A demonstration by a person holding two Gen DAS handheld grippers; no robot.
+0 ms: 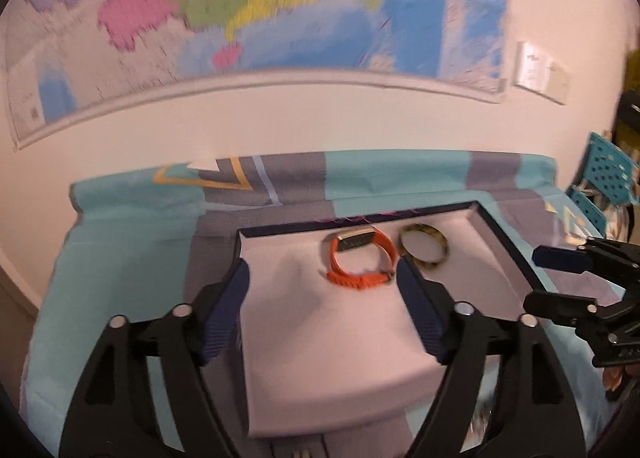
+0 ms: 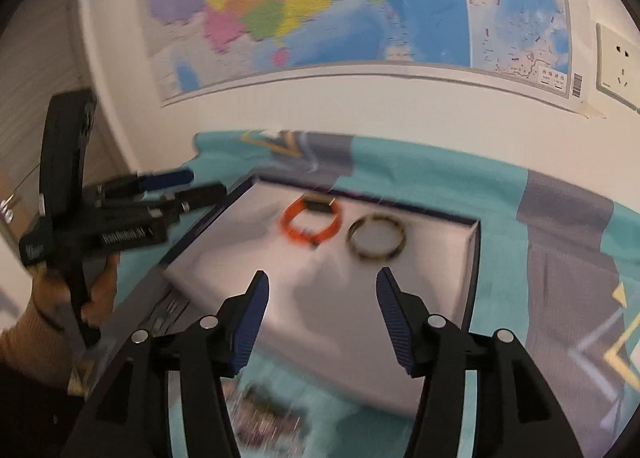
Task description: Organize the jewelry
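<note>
Left wrist view looks down on a shallow dark-rimmed tray point(image 1: 502, 232) with a pale lining, set on a bench draped in a teal and grey cloth point(image 1: 128, 217). Two pieces lie side by side toward the tray's far edge: an orange wristband point(image 1: 362, 260) with a dark face, and just beside it, on its right, a mottled yellow-dark bangle point(image 1: 425, 252). They seem to be laid in a row so each stays separate and easy to find. The left gripper point(image 1: 322, 278) hangs above the tray's near half with its fingers point(image 1: 226, 314) spread wide and nothing between them; the right-hand tip overlaps the wristband's edge in the picture, but contact cannot be told.

From the right wrist view, the right gripper point(image 2: 322, 284) is likewise released and empty, hovering short of the bangle point(image 2: 376, 238). Blur at the lower edge hides something on the cloth that cannot be made out. Both pieces look already placed.
</note>
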